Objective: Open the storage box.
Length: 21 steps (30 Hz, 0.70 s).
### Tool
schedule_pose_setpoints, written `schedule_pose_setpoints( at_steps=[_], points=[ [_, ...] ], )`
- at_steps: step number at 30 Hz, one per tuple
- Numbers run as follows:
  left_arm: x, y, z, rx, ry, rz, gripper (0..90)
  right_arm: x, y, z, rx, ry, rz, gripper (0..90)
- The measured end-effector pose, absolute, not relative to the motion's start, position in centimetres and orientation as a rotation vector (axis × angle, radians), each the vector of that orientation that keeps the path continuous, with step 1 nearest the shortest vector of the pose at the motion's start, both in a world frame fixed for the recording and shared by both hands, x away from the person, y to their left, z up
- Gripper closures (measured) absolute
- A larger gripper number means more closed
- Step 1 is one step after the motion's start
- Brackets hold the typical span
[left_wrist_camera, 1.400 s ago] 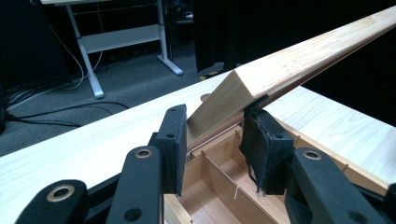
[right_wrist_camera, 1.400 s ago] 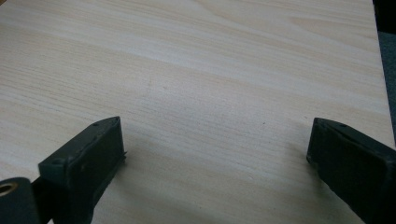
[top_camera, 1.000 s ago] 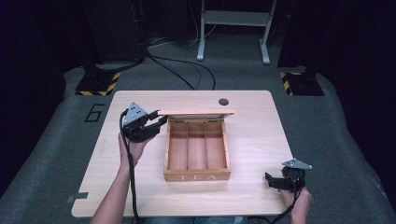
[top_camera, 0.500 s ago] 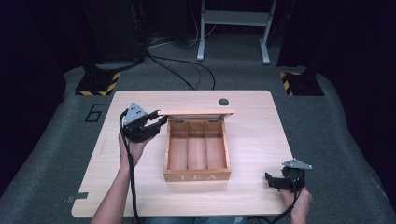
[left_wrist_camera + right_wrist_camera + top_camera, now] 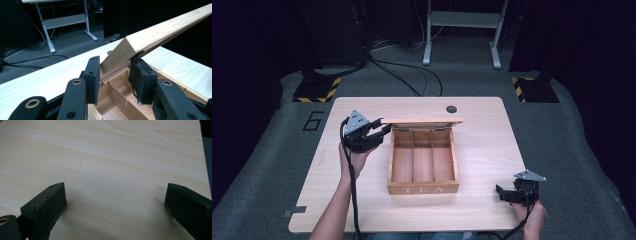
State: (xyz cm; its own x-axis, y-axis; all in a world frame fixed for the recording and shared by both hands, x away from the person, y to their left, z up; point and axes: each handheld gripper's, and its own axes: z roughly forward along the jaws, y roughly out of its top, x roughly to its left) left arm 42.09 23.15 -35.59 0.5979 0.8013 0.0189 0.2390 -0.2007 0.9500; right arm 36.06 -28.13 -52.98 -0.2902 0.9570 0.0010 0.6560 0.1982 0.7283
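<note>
**Lid held up at one corner, tea box open**

Dark flooring and cable runs ring a pale wooden surface [image 5: 362,210], the largest thing in play. Near its middle sits the wooden tea box [image 5: 423,189], three bare compartments showing, "TEA" lettered on its front wall. Its lid [image 5: 422,120] stands raised on the far hinge side, seen edge-on from above.

The left tongs [image 5: 115,71] are clamped on the lid's left end, one pad on each face, with the open compartments just below. The right tongs [image 5: 115,200] rest well apart from the box at the surface's near right corner, jaws wide apart with nothing between them.

Risks, as I judge them: the grip takes only a corner of the lid, so a small twist of the wrist could let the wood slide out and the lid drop shut with a bang. Pushing the lid further back could strain the hinges or tip the light, empty box, since the other hand is not steadying it.
</note>
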Motion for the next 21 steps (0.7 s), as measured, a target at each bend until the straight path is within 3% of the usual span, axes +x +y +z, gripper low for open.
schedule_pose_setpoints(
  at_steps=[21],
  points=[
    [42.15, 23.17, -35.53, 1.745, 0.857, 0.647, 60.7, 36.07, -28.12, -52.97, 1.503, 2.023, 0.874, 3.3]
  ],
)
